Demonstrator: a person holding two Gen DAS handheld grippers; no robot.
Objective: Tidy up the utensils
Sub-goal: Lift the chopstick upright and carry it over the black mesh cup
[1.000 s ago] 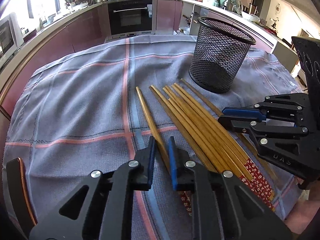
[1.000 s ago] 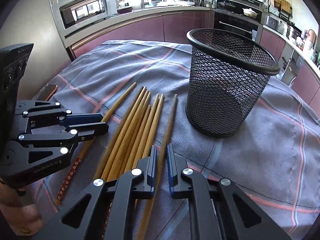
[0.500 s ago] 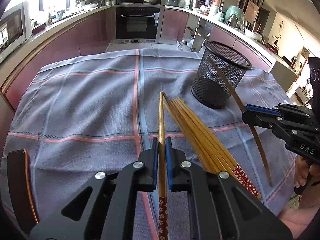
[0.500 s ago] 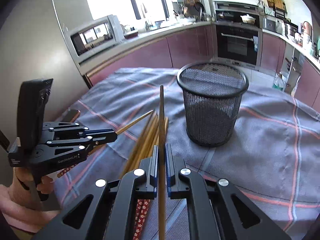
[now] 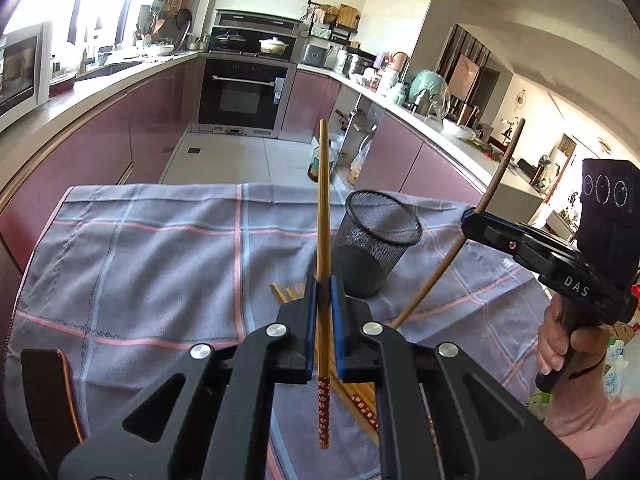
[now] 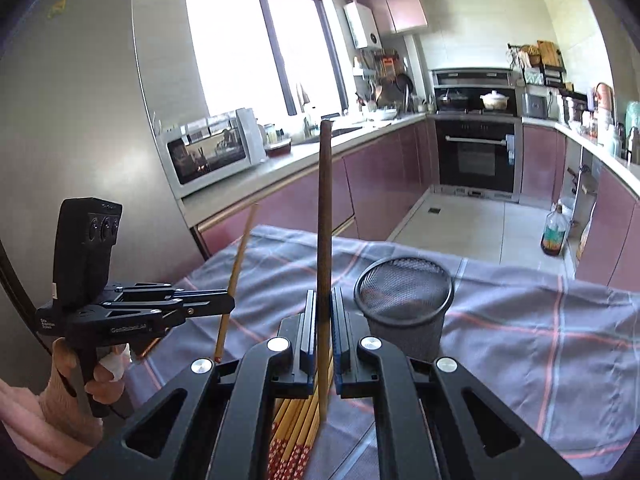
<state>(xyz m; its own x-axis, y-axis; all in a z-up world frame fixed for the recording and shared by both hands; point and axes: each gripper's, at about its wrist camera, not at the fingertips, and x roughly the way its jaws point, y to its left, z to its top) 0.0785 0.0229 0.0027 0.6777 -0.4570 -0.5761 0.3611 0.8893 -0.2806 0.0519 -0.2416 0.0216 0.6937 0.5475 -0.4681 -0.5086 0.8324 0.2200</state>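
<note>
We hold one chopstick in each gripper. Our left gripper (image 5: 323, 292) has its blue pads pinched on a light bamboo chopstick (image 5: 322, 216), which stands up between the jaws with its red flowered end hanging below them and its plain tip pointing away from us. Our right gripper (image 6: 323, 312) is clamped in the same way on a darker chopstick (image 6: 324, 216), upright too, its lower end hanging just above the bundle. Seen from the left wrist, the right gripper (image 5: 480, 222) sits off to the right with the dark stick slanting through its tip; seen from the right wrist, the left gripper (image 6: 224, 304) sits off to the left with the pale stick through it.

Just ahead of both grippers, slightly to the right of each, stands the black mesh cup (image 5: 378, 248). Its inside looks empty as far as we can see through the mesh, so we judge that nothing is filed yet. Directly beneath our jaws the rest of the chopsticks (image 6: 298, 428) lie in a loose sheaf on the checked cloth (image 5: 160, 264), flowered ends toward us.

So we reckon the task is barely begun: two sticks are lifted clear, neither is over the cup's rim yet, and the whole sheaf on the cloth is left to move. Each stick must go tip-first into the opening without tipping the light cup.
</note>
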